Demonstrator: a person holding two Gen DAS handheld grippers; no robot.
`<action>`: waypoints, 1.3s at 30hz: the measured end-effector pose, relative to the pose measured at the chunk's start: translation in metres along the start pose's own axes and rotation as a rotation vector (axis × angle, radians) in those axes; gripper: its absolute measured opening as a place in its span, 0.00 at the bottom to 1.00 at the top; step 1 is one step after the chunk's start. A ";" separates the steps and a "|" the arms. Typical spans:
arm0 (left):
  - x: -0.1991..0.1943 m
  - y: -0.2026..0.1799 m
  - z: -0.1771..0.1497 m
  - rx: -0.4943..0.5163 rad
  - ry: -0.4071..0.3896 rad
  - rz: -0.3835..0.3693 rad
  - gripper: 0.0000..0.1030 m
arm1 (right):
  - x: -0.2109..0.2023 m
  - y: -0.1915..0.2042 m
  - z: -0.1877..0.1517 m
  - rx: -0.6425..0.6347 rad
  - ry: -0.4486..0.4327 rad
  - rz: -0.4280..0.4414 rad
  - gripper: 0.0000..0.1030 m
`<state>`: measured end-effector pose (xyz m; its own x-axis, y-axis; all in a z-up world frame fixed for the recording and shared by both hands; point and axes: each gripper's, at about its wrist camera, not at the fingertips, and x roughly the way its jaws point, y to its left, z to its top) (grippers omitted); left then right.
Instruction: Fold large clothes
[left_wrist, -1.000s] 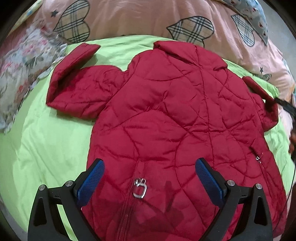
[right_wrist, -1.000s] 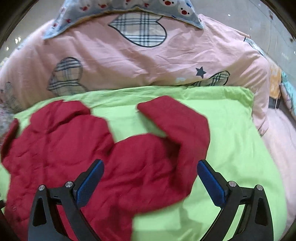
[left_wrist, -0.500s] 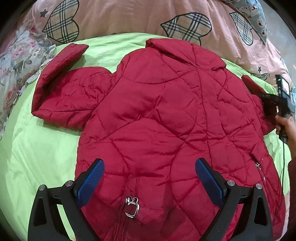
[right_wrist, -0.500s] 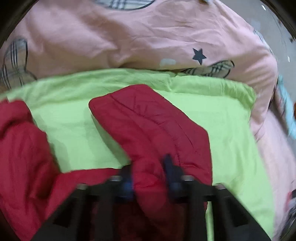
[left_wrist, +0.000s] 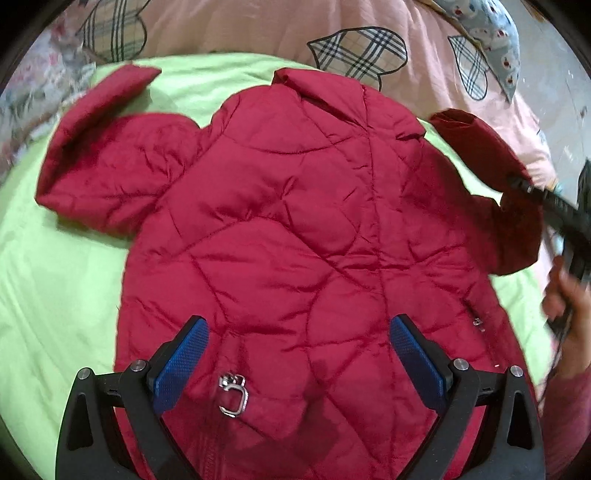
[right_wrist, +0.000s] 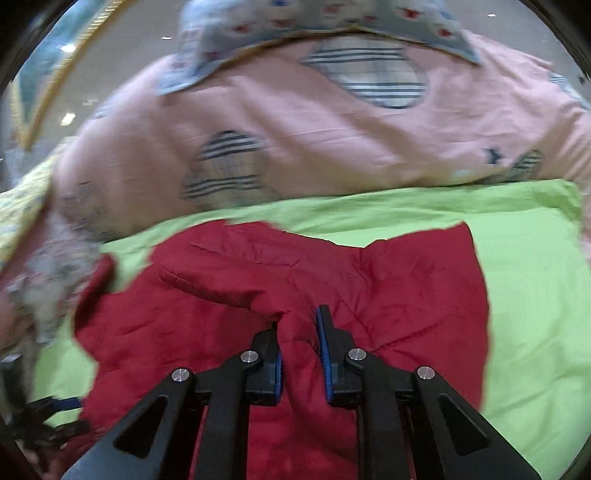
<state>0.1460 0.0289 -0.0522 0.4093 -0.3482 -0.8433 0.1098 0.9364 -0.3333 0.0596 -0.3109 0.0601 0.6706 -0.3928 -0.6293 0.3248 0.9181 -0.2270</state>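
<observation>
Left wrist view: red quilted jacket (left_wrist: 295, 229) lies spread flat on the green sheet (left_wrist: 48, 295) of the bed, collar toward the far edge, hem toward the near edge. Left gripper (left_wrist: 297, 360) hovers over the hem with jaws spread wide, holding nothing; zipper pull (left_wrist: 232, 395) sits between the fingers. Left sleeve (left_wrist: 110, 162) lies bent out toward the left edge, untouched. Right sleeve (left_wrist: 491, 177) is lifted off the sheet at the right edge, with the right gripper (left_wrist: 546, 199) clamped on it, person's hand (left_wrist: 569, 295) behind

Right wrist view: right gripper (right_wrist: 299, 332) is closed on a bunched ridge of the right sleeve (right_wrist: 369, 295), fabric pinched between the blue pads (right_wrist: 325, 354). Frame is motion-blurred

Step, as I read it: first sleeve fold, sleeve gripped but not yet laid over. Next move calls for carrying it inward across the jacket body and releasing flat; left gripper probably should pin the body so the slick shell doesn't drag

Around: pink duvet with plaid hearts (left_wrist: 258, 33) heaped along the far edge, floral fabric (left_wrist: 22, 103) at the far left corner, blue patterned pillow (right_wrist: 314, 29) on top of the duvet. Nothing lies on the jacket; the puffy fill may spring back
</observation>
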 end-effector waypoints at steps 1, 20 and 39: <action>-0.001 0.003 0.000 -0.009 0.003 -0.016 0.96 | 0.001 0.012 -0.004 -0.013 0.003 0.024 0.14; 0.062 0.051 0.077 -0.162 0.098 -0.299 0.93 | 0.091 0.141 -0.084 -0.284 0.240 0.222 0.19; 0.043 0.076 0.100 -0.024 -0.103 -0.024 0.14 | 0.026 0.054 -0.066 -0.065 0.093 0.134 0.47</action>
<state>0.2625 0.0891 -0.0714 0.4976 -0.3626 -0.7880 0.0989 0.9262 -0.3637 0.0507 -0.2686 -0.0176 0.6396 -0.2630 -0.7223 0.1907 0.9646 -0.1823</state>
